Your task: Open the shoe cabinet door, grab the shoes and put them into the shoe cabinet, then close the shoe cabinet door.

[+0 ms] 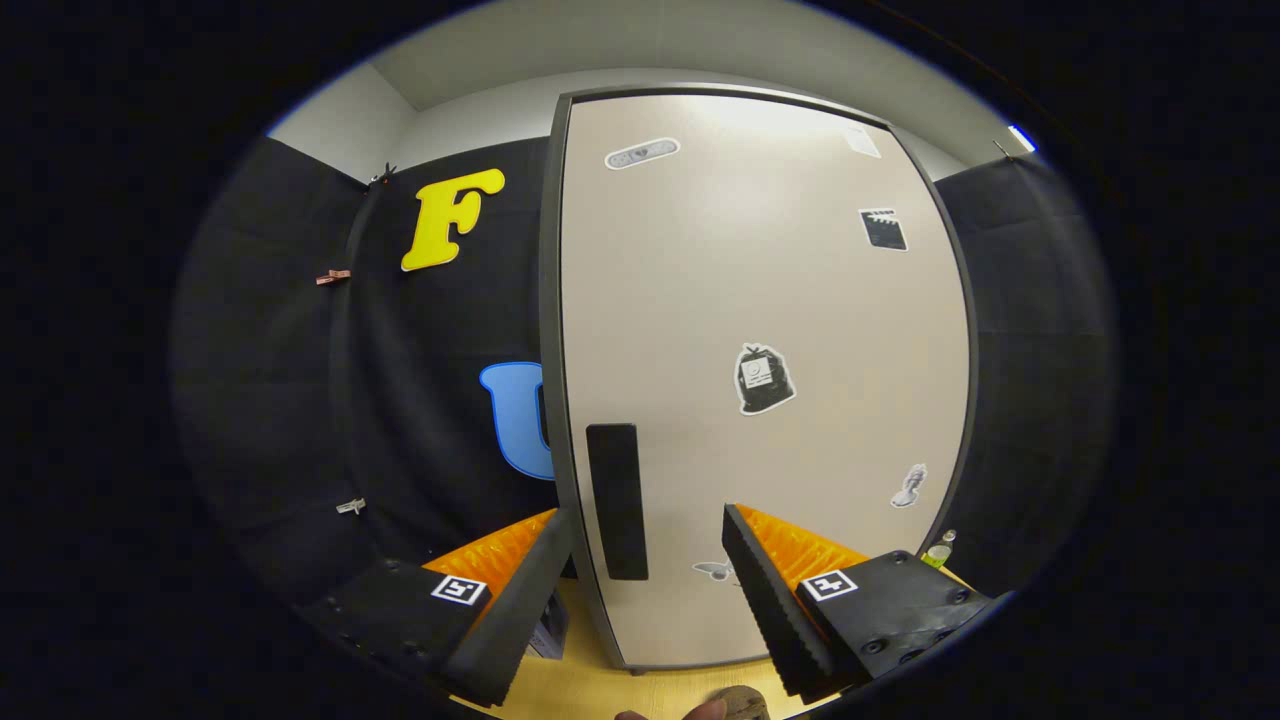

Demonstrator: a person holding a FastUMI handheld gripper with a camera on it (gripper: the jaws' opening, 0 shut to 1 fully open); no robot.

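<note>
With the shoe cabinet door point(760, 380) shut and its dark handle point(617, 500) just ahead between the wide-spread, empty fingers point(648, 560), nothing looks done yet: opening, loading shoes and closing all remain.

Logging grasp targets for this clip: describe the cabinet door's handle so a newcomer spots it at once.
Start from the tall pale shoe cabinet door. Near its left edge, low down, sits the handle, just beyond the open gripper. It is a plain dark upright bar, unlike the small picture stickers scattered over the door.
</note>
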